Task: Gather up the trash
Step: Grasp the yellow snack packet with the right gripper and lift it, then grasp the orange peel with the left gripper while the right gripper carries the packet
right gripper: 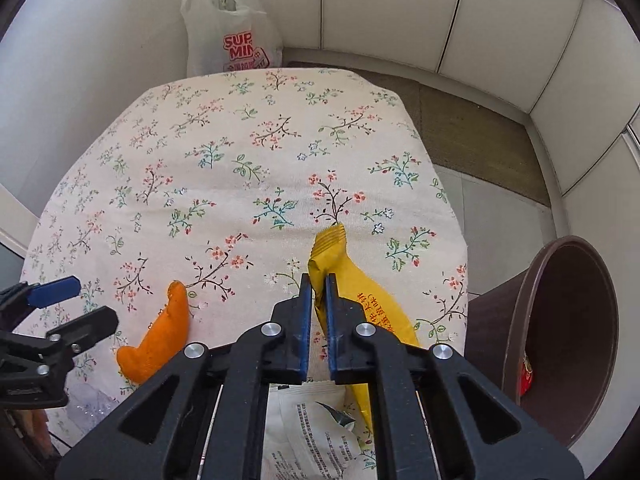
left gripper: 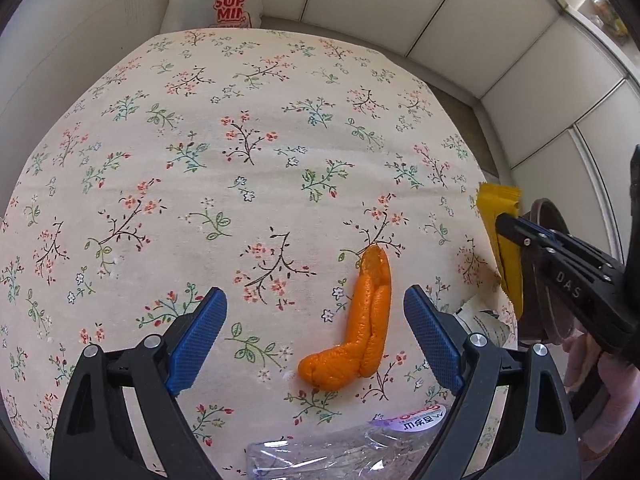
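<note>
In the right wrist view the right gripper (right gripper: 317,292) sat at centre frame, its blue-padded jaws clenched on a crinkled yellow snack wrapper (right gripper: 352,292) that ran from the floral tablecloth (right gripper: 224,152) down toward the lower right. A white printed wrapper (right gripper: 316,428) lay beneath the gripper at the bottom centre. A curled piece of orange peel (right gripper: 160,340) rested on the cloth at lower left, near the left gripper (right gripper: 70,304) at the left edge. A brown plastic bin (right gripper: 560,332) stood off the table at the right edge, and a white plastic shopping bag (right gripper: 228,28) stood at the top behind the table.

In the left wrist view the left gripper (left gripper: 316,320) was released, its jaws spread wide, with the peel (left gripper: 360,328) lying between them nearer the right-hand pad. A clear plastic wrapper (left gripper: 344,448) lay at bottom centre.
</note>
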The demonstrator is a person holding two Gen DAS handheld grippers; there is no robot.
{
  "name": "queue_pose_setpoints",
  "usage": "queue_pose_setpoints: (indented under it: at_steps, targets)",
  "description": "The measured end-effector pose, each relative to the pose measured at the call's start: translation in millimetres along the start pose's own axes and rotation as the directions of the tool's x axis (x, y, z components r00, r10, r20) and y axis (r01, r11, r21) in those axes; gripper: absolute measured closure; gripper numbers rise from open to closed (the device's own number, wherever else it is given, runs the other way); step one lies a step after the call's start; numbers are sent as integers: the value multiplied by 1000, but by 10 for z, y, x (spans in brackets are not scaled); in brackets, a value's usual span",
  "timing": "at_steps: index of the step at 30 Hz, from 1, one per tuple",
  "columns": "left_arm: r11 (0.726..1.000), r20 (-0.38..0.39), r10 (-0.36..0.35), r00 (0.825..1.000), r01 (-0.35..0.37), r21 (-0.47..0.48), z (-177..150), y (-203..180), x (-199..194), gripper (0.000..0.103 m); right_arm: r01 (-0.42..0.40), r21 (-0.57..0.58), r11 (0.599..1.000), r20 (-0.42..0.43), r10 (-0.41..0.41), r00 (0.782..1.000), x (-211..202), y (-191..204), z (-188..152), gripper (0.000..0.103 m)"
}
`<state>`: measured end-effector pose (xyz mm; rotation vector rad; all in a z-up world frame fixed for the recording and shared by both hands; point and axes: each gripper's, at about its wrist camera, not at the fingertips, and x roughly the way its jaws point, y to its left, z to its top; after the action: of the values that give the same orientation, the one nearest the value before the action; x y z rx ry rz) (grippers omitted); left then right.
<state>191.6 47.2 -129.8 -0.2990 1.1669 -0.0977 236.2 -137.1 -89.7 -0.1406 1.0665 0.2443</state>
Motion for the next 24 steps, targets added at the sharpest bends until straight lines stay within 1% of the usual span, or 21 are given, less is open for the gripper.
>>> queue_pose_setpoints:
  at_steps: [5,10,17,18,19,20,22,23,24]
  targets:
    - [999,-41,15,999,-13,34,52,-139,141,16,-42,33,999,53,40,998,-224,-106,19,97]
    - [998,-76,33,997,-28,63,74,-295,260,16,-66,51,997,94,62,994,-416,-161,13,97]
    - [994,-73,53,996,-45,101,100,-514,346,16,-83,69,994,127,74,989,-582,-245,-47,97]
    - [992,-74,59,995,-51,114,94,-547,373,19,-85,70,994,134,75,988,-613,-258,-54,97]
    - [990,-83,68,994,-57,127,86,-576,410,25,-87,73,994,140,76,987,-637,-271,-61,97]
    - [989,-94,75,993,-62,136,66,-598,445,28,-91,77,993,147,79,986,-666,-287,-67,97]
    - [988,-118,81,990,-65,138,39,-606,513,45,-99,82,992,157,85,984,-715,-319,-79,97]
    - [988,-127,82,989,-64,137,33,-607,543,49,-100,85,991,160,85,983,-723,-320,-86,97]
    - [988,-134,84,987,-65,140,25,-607,571,59,-102,88,991,162,86,983,-733,-328,-94,97]
